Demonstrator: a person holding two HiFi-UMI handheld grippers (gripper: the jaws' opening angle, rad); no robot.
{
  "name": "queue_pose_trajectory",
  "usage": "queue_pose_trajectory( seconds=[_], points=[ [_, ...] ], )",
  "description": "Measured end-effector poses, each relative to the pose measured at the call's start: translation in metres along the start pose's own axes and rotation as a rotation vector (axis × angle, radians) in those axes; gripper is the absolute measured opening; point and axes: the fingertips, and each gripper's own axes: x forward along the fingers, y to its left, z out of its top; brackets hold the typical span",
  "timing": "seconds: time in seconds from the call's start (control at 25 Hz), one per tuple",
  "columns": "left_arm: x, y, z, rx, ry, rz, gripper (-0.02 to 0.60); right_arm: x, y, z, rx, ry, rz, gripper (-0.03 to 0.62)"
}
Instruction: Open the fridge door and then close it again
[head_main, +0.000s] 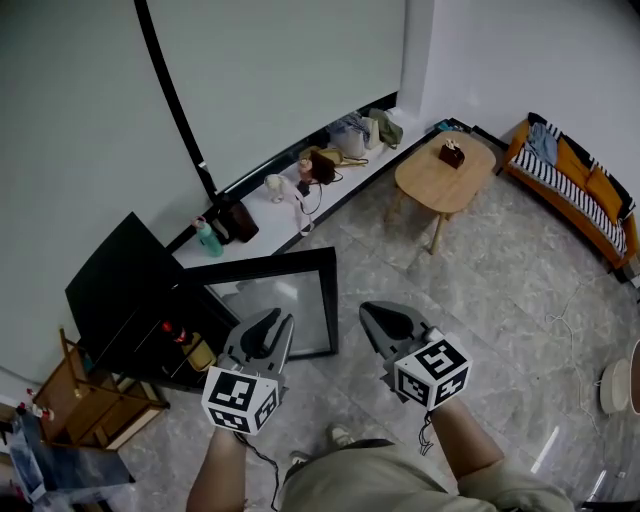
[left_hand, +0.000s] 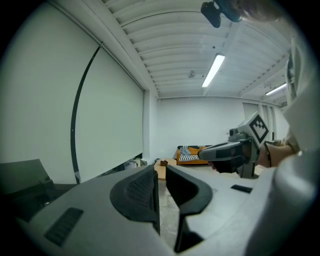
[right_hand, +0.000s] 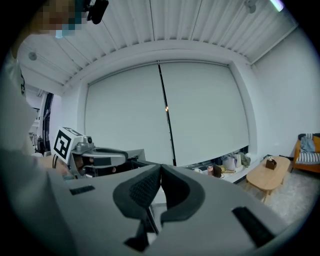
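A low black fridge (head_main: 125, 295) stands at the left of the head view. Its glass-paned door (head_main: 275, 298) is swung wide open toward the room, and bottles (head_main: 182, 335) show on the shelf inside. Both grippers hang in the air in front of the door and touch nothing. My left gripper (head_main: 283, 320) (left_hand: 161, 175) has a narrow gap between its jaws, with only floor seen through it. The right gripper (head_main: 366, 310) (right_hand: 160, 169) is shut and empty, its tips meeting. Each gripper shows from the side in the other's view.
A white ledge (head_main: 262, 232) along the blind carries bags, bottles and a cup. An oval wooden table (head_main: 445, 175) and an orange sofa (head_main: 575, 185) stand at the far right. A wooden rack (head_main: 90, 400) sits left of the fridge, a white fan (head_main: 615, 385) at the right edge.
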Motion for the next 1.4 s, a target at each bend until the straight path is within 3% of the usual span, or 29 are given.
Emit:
queue_pose_trajectory(
  seconds=[0.32, 0.64, 0.68, 0.72, 0.76, 0.84, 1.08, 1.4],
  points=[
    [-0.018, 0.003, -0.028, -0.035, 0.042, 0.018, 0.02, -0.008, 0.034, -0.008, -0.058, 0.013, 0.101, -0.003],
    [-0.027, 0.003, -0.03, -0.043, 0.054, 0.016, 0.006, -0.012, 0.033, 0.0, -0.019, -0.075, 0.098, -0.001],
    [-0.027, 0.004, -0.03, -0.045, 0.053, 0.015, 0.006, -0.01, 0.032, 0.0, -0.02, -0.08, 0.104, 0.039],
    [-0.027, 0.004, -0.03, -0.046, 0.052, 0.015, 0.006, -0.009, 0.032, 0.001, -0.017, -0.082, 0.113, 0.129],
    [-0.026, 0.004, -0.029, -0.047, 0.051, 0.016, 0.006, -0.007, 0.031, 0.002, -0.01, -0.082, 0.125, 0.179],
    [-0.026, 0.004, -0.026, -0.046, 0.046, 0.018, 0.006, -0.003, 0.028, 0.006, 0.007, -0.082, 0.139, 0.235],
    [-0.022, 0.005, -0.014, -0.027, 0.025, 0.027, 0.006, 0.01, 0.009, 0.02, -0.088, -0.091, 0.136, 0.281],
    [-0.012, 0.021, -0.003, -0.004, 0.016, 0.068, 0.006, 0.05, -0.027, 0.029, -0.102, -0.055, 0.202, 0.298]
  ],
)
